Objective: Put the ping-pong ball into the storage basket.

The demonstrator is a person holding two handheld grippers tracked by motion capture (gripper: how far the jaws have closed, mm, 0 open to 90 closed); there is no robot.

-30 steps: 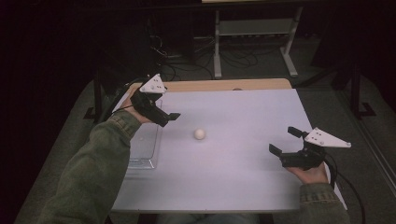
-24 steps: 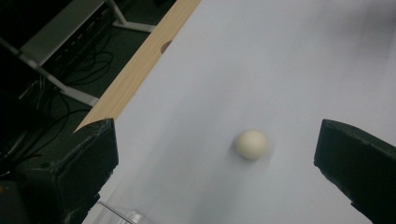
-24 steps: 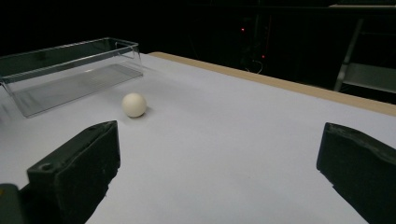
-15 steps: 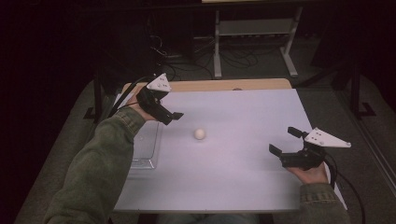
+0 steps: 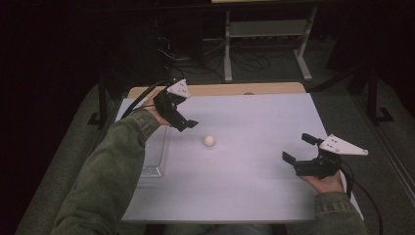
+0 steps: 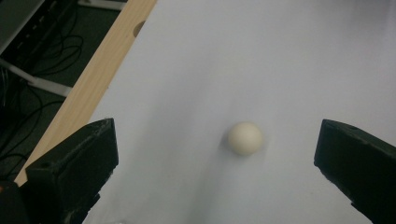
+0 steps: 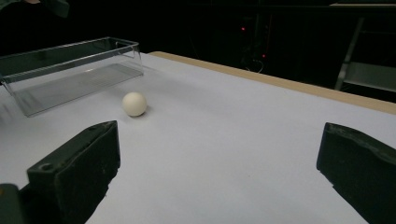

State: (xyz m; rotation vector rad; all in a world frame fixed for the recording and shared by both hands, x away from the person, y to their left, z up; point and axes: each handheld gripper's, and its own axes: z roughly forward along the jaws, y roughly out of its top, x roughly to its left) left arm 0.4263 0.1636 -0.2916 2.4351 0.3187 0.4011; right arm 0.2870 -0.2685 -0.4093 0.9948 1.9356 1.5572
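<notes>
Left gripper (image 5: 188,123) nudged toward ball (image 5: 209,140), jaws spread, right gripper (image 5: 297,151) likewise, seemingly bare table (image 5: 254,117) between.

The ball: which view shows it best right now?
The left gripper view: the ball sits close and large between the left gripper's open jaws, on the bare table. The right gripper view shows it smaller, beside the clear tray. The high view shows it tiny at mid-table.

Left tongs (image 5: 188,123) hover with jaws spread wide; right tongs (image 5: 297,149) rest low, likewise gaping.
</notes>
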